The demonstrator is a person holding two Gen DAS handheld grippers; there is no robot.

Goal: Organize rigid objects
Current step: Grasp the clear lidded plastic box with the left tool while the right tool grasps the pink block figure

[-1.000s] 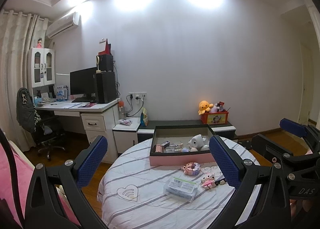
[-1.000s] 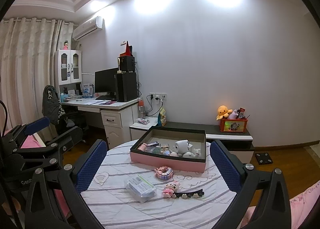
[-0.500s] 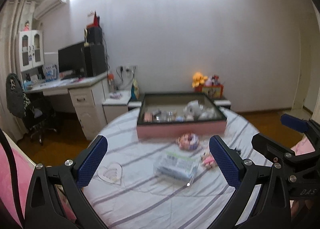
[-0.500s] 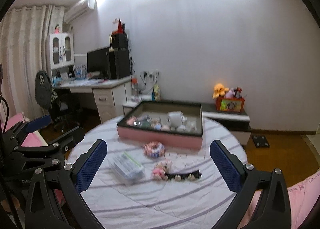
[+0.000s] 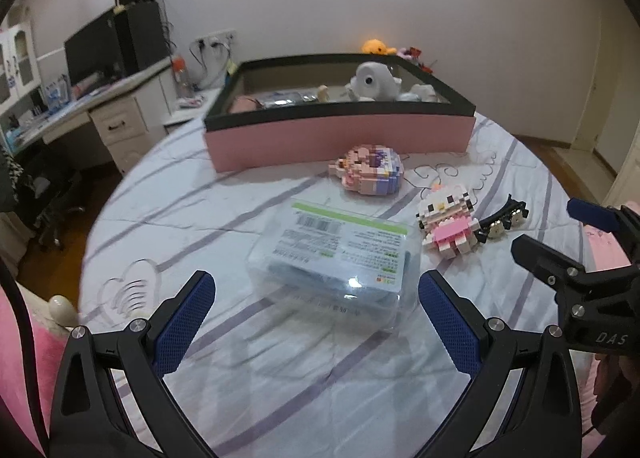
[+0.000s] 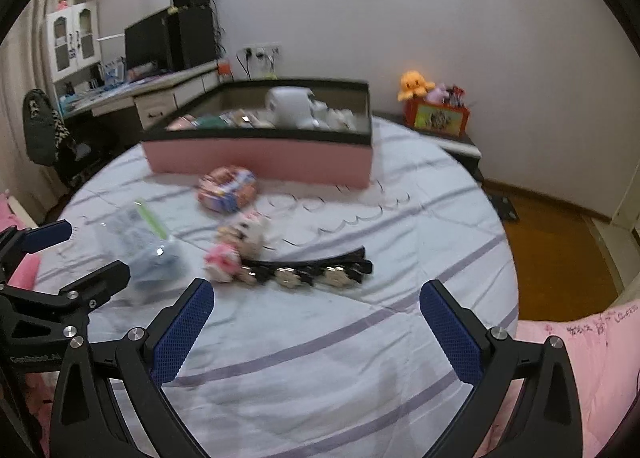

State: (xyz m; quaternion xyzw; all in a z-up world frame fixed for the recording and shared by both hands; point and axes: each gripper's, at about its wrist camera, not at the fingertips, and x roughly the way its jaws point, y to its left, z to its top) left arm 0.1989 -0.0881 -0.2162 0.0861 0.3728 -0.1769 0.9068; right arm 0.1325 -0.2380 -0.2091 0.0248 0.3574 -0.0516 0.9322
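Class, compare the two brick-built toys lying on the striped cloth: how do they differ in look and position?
The round toy is a squat lump in pink and purple; the cat toy is white-faced, with a pink dress and visible limbs. The round toy lies near the pink box; the cat toy lies nearer the camera, against the black hair clip. Both are block-built and outside the box.

Wall: I see a plain pale wall [image 6: 460, 18] filling the far side from 11 to 2 o'clock.
Floor: brown wood floor [image 6: 560, 258] shows at 3 o'clock in my right view.
Desk: a white desk [image 5: 100, 114] with drawers sits at 10 o'clock, a dark monitor [image 5: 92, 46] on it.
Cabinet: a white glass-door cabinet [image 6: 72, 38] stands at 10 o'clock.
Chair: a dark office chair [image 6: 44, 130] sits at 9 o'clock by the desk.
Low shelf: at 1 o'clock, a dark-topped low unit [image 6: 452, 142] against the wall.
Table: a round table under a white cloth with purple stripes [image 6: 320, 346] lies below me.
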